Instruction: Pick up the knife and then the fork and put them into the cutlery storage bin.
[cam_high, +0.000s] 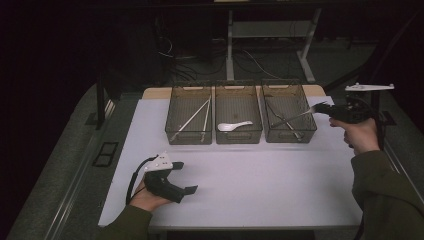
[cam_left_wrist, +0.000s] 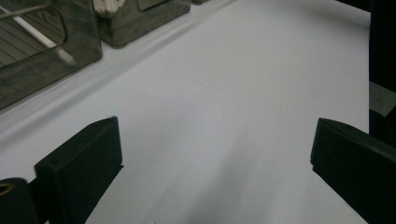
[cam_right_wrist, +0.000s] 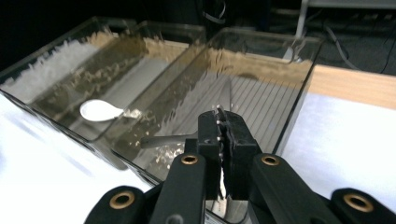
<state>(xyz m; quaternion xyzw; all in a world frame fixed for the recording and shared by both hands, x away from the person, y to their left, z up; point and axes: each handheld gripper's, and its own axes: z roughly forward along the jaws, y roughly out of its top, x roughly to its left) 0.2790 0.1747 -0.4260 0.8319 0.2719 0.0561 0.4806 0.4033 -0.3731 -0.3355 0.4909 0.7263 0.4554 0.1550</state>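
Three smoky see-through bins stand in a row at the back of the white table (cam_high: 250, 185). The left bin (cam_high: 172, 120) holds white chopsticks (cam_high: 192, 119). A white spoon (cam_high: 234, 126) lies in the middle bin (cam_high: 238, 140). My right gripper (cam_high: 325, 107) hangs over the right bin (cam_high: 311, 131), shut on a thin metal utensil (cam_high: 292, 118) that slants down into that bin. In the right gripper view, its jaws (cam_right_wrist: 225, 121) pinch a strip of metal (cam_right_wrist: 222, 179). My left gripper (cam_high: 186, 177) rests low at the table's front left, open with nothing between its jaws (cam_left_wrist: 217, 123).
Another metal utensil (cam_high: 294, 132) lies on the floor of the right bin. A wooden board edge (cam_high: 155, 92) runs behind the bins. Desk legs and cables (cam_high: 230, 55) stand in the dark beyond the table. Bare white tabletop stretches between the bins and the front edge.
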